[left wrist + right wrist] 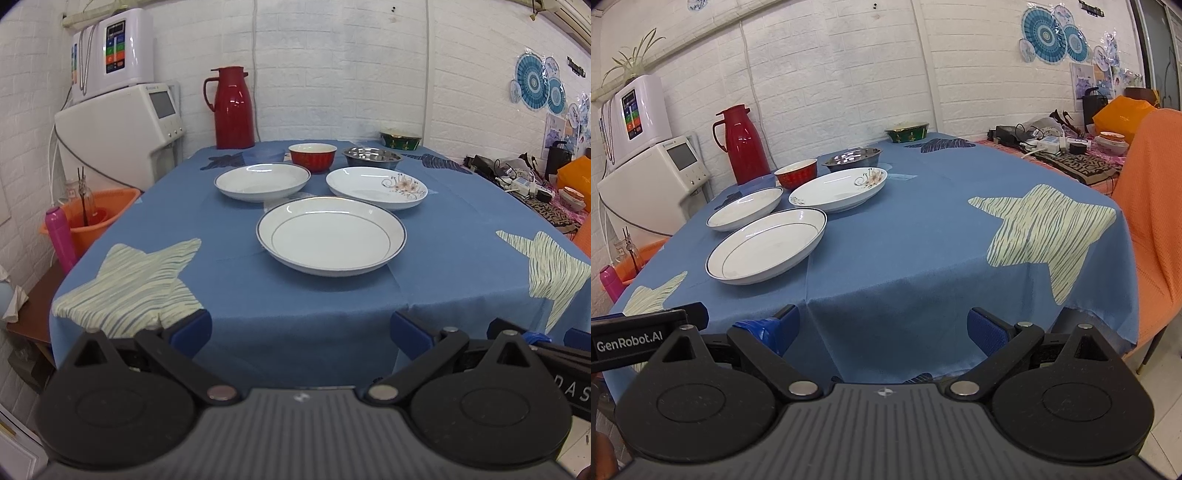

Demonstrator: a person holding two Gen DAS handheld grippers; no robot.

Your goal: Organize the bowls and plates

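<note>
Both tongs are spread wide and pinch nothing: your left tongs (301,328) and your right tongs (882,328) hang at the near edge of the bench (332,317), short of all the dishes.

By the look of it, you have not started sorting. Every dish lies single on the blue cloth; nothing is stacked.

- The large rimmed plate (331,236) sits nearest you, in the middle of the bench.
- Behind it to the left is the smaller rimmed plate (263,182).
- Behind it to the right is the flowered plate (376,186), just beside the large one.
- The red bowl (313,156) stands behind the gap between the two rear plates, and the steel bowl (371,156) is just to its right.
- The green bowl (400,140) is farthest off, near the wall.

A red flask (233,107) stands at the far left corner and looks to be no part of the job.

So, judging from this, all of it is left: three plates to gather into one pile and three bowls to nest. The large plate, being nearest and widest, seems the natural base. From the right wrist view the plates lie well to your left, so your right tongs have the longer reach.
</note>
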